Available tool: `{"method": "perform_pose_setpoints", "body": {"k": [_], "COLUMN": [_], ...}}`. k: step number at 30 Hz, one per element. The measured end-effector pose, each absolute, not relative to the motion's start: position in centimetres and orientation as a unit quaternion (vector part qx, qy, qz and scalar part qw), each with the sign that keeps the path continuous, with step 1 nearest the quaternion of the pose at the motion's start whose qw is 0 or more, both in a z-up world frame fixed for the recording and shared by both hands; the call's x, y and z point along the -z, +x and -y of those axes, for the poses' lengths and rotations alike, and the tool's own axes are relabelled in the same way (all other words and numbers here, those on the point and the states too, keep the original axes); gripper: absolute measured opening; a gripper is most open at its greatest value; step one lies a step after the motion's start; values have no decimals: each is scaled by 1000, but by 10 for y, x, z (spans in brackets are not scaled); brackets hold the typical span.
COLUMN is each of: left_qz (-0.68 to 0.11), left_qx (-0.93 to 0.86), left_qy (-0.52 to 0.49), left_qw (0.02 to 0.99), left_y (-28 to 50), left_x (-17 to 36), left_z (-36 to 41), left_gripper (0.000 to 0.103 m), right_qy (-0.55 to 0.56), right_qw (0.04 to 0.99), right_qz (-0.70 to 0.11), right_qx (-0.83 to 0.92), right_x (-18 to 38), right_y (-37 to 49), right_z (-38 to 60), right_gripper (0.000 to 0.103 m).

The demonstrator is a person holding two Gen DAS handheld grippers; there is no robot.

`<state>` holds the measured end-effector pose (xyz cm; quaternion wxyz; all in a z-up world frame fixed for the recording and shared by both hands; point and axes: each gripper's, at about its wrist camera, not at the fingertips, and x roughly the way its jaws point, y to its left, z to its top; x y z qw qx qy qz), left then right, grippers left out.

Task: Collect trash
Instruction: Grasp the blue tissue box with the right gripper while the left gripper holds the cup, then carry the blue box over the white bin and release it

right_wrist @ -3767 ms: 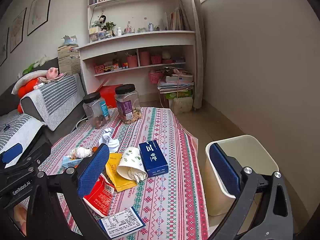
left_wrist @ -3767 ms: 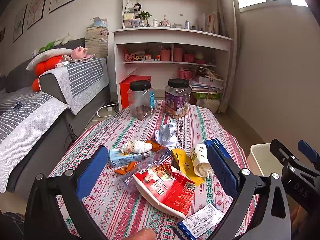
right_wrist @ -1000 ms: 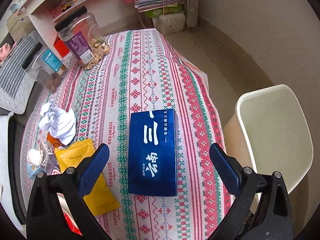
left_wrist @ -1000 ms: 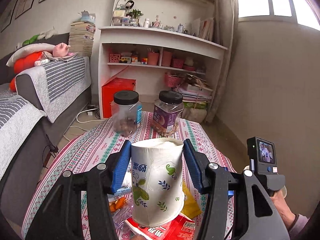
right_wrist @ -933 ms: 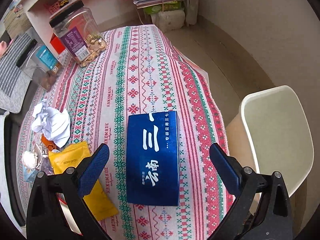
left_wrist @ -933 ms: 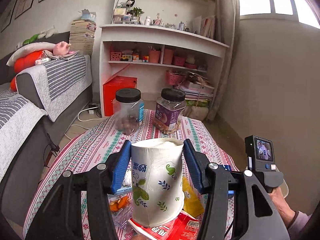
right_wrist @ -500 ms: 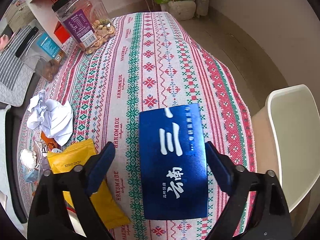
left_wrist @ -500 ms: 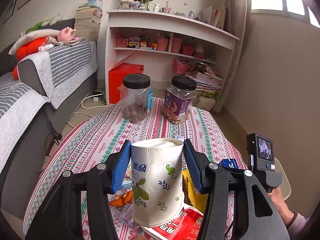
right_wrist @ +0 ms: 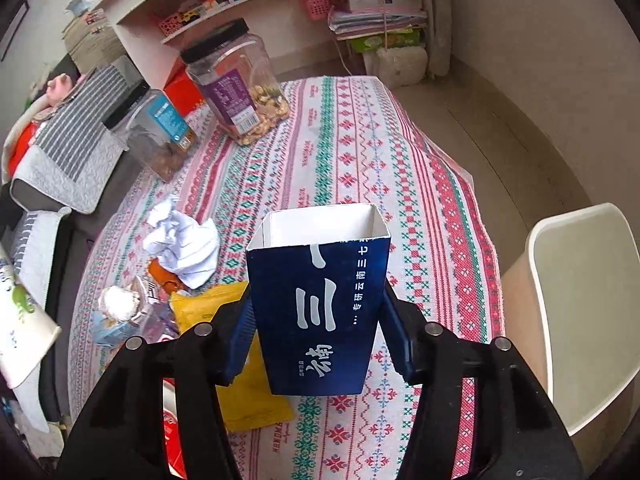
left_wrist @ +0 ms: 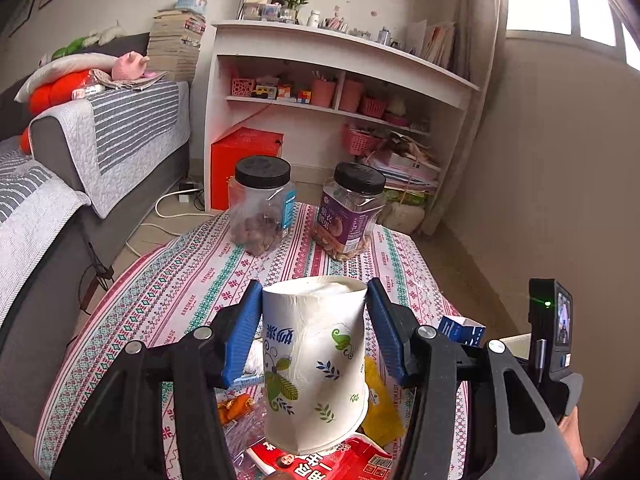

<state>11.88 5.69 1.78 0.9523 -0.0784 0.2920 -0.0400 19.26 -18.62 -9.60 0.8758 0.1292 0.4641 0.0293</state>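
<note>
Blue pads of my left gripper [left_wrist: 314,332] press both sides of a white paper cup [left_wrist: 316,364] printed with leaves, holding it upright above the red snack wrapper [left_wrist: 320,462] on the patterned tablecloth [left_wrist: 168,292]. My right gripper [right_wrist: 320,344] is closing its jaws on a dark blue carton [right_wrist: 322,312], which sits between them, open end up and clear of the cloth. A cream waste bin [right_wrist: 576,312] stands just off the table edge to the right of that carton. Crumpled white paper [right_wrist: 182,246] and a yellow packet [right_wrist: 244,360] lie on the cloth to its left. Two black-lidded jars [left_wrist: 304,208] stand at the far side.
</note>
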Motion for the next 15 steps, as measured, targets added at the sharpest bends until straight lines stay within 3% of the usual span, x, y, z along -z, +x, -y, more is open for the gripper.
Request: {"method": "perform_pose_setpoints", "body": {"k": [15], "left_qz": [-298], "left_qx": [44], "left_qy": [-54], "left_qw": [952], "left_y": [128], "left_x": [-2], "left_z": [-29], "left_gripper": [53], "right_qy": [79], "right_qw": [927], "right_qz": [-366], "right_qx": [-36], "right_x": [34], "right_y": [156], "right_z": [195], "right_gripper": [54]}}
